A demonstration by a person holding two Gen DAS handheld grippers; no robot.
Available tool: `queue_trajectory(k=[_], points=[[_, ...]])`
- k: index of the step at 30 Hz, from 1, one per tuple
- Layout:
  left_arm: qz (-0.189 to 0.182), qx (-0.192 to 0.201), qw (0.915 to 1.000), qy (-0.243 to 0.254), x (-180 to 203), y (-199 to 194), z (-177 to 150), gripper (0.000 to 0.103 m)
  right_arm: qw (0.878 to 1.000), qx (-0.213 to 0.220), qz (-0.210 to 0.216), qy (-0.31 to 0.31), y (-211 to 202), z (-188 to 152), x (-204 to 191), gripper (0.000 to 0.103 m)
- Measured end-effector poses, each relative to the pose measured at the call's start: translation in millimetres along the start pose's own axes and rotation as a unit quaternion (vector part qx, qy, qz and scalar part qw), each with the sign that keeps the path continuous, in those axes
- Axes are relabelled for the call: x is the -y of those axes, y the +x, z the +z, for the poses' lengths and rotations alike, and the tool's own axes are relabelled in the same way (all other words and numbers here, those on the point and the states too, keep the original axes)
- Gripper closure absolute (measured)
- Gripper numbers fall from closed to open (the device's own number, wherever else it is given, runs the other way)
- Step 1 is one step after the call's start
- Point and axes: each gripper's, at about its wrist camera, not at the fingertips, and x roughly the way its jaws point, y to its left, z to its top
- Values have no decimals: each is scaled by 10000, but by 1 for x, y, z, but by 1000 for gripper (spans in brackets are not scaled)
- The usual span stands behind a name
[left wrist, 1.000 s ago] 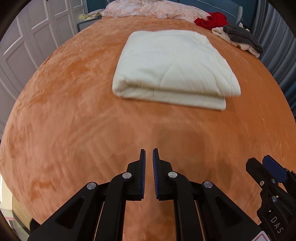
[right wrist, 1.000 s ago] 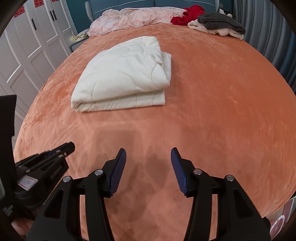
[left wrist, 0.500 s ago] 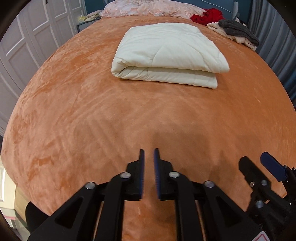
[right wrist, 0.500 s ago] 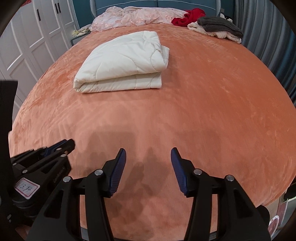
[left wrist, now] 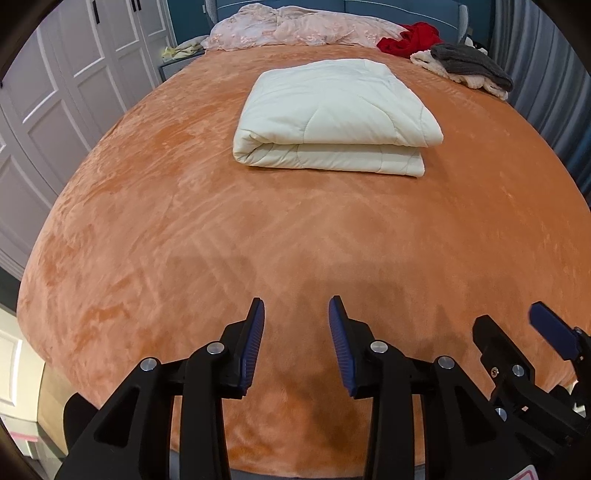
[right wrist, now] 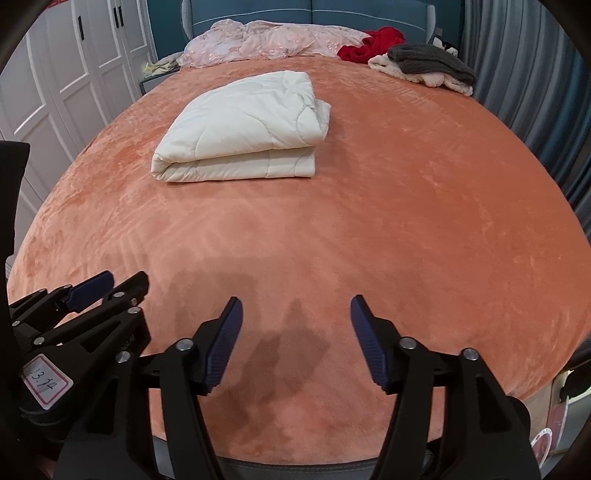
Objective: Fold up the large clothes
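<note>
The bed, covered in orange plush, fills both views. On it, toward twelve o'clock from both grippers and well apart from them, lies the cream quilt, folded into a thick rectangular stack with its rounded fold toward nine o'clock in the left wrist view. A pink coverlet lies along the headboard; a red garment and a grey-and-cream pile sit at about one o'clock. The left gripper is empty, fingers moderately spread; the right gripper is empty and spread wider. Likely risk: the bulky stack may spring open or slump at its layered three o'clock edge, since padded filling resists creasing. Compared with half a second ago, the left gripper has opened from nearly closed, and both have drawn farther back from the quilt.
</note>
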Motion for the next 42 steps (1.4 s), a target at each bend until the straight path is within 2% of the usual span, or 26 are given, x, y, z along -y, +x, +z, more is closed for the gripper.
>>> queue_trajectory(k=[7,9,11,25,30,42], points=[[128,-93,9999,-20,-4,-9,-8,66,10000,61,-21,23,-12,-7,1,31],[168,-103,9998,-75,-6,-13,-10,57,10000,70,2,41,-15,-9,3,29],[194,-39,9997,-113,-9,-18,-12,55,9999,106,6,24,-19,-11,3,25],[280,100,9996,-4,-10,-29,-24,55,9999,152,-56,6,-29,-20,1,25],[277,145,9995,-15,-11,-30,-25,49,9998,178,-56,30,-31,-21,0,25],[232,320,9987,-309,-20,-35,-24,49,9997,230,-80,-20,-34,-19,-6,25]])
